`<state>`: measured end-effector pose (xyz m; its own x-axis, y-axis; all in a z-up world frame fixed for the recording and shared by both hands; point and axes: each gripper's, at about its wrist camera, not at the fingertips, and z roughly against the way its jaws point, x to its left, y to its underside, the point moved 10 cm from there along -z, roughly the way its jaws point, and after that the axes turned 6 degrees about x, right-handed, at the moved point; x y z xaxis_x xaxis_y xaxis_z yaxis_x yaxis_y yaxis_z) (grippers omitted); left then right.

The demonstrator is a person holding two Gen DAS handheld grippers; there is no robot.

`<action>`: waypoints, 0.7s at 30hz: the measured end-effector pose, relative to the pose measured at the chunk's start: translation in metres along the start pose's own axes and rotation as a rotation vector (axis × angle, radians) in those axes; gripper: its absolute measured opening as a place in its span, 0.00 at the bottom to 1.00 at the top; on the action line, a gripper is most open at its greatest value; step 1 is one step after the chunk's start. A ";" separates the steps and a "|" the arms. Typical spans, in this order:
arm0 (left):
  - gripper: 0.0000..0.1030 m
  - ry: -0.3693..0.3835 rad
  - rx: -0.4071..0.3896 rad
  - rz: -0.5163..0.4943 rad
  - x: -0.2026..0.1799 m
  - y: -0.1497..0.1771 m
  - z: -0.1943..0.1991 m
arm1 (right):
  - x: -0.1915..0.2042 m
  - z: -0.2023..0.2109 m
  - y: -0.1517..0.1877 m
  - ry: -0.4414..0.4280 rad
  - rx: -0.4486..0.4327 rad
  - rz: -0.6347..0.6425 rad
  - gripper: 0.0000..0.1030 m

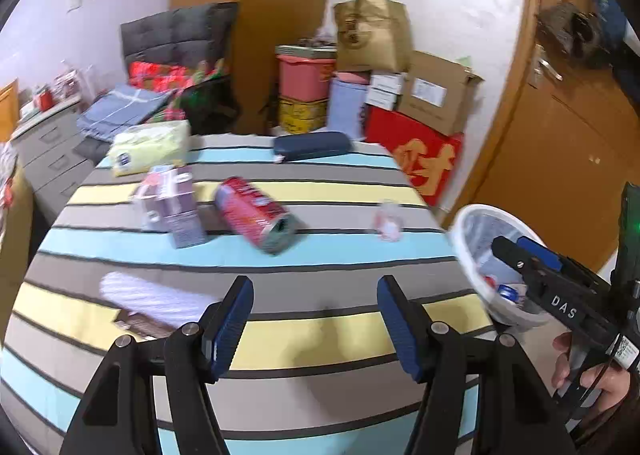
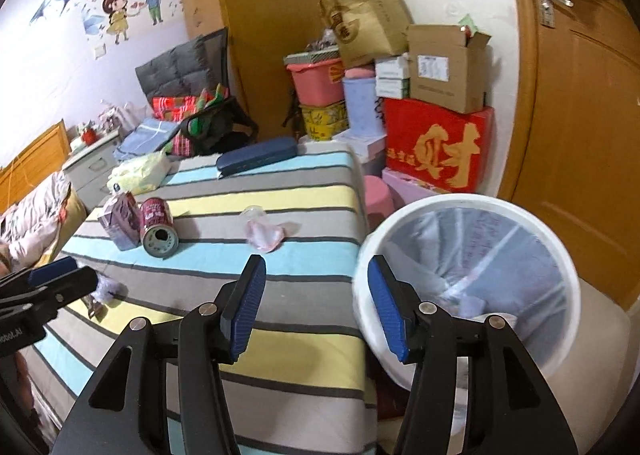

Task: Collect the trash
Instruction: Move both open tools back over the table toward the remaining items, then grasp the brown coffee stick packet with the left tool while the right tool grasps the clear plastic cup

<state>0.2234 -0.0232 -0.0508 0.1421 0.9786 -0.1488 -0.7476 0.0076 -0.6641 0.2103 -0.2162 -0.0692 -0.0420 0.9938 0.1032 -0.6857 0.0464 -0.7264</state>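
Observation:
On the striped tablecloth [image 1: 320, 319] lie a red drink can [image 1: 256, 217] on its side, a purple carton [image 1: 172, 205], a crumpled clear-pink wrapper [image 1: 387, 221] and a white ribbed wrapper [image 1: 154, 301] near the front left. My left gripper [image 1: 315, 319] is open and empty above the table's front. A white bin [image 2: 472, 287] lined with a clear bag stands off the table's right edge. My right gripper [image 2: 318, 305] is open and empty, with its right finger over the bin's rim. The can [image 2: 158, 227], carton [image 2: 120, 221] and pink wrapper [image 2: 262, 233] also show in the right wrist view.
A yellow tissue pack [image 1: 150, 147] and a dark blue case [image 1: 312, 145] lie at the table's far edge. Stacked boxes and a red box [image 2: 436, 147] stand behind it. A wooden door [image 2: 580, 135] is at the right, a bed [image 2: 32, 207] at the left.

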 end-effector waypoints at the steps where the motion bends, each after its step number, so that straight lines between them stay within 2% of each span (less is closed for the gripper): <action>1: 0.62 -0.008 0.001 0.013 0.009 0.001 0.000 | 0.004 -0.002 0.000 -0.008 0.000 0.004 0.53; 12: 0.63 -0.115 0.032 0.173 0.102 0.020 -0.008 | 0.031 -0.042 -0.006 -0.068 0.071 0.085 0.53; 18: 0.66 -0.139 0.072 0.224 0.134 0.035 -0.016 | 0.038 -0.068 -0.010 -0.048 0.122 0.142 0.54; 21: 0.67 -0.100 0.093 0.259 0.141 0.041 -0.024 | 0.039 -0.077 -0.012 -0.052 0.135 0.143 0.54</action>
<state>0.2281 0.1103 -0.1162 -0.1223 0.9658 -0.2286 -0.8074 -0.2308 -0.5430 0.2731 -0.1704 -0.1084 -0.1816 0.9824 0.0429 -0.7610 -0.1127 -0.6389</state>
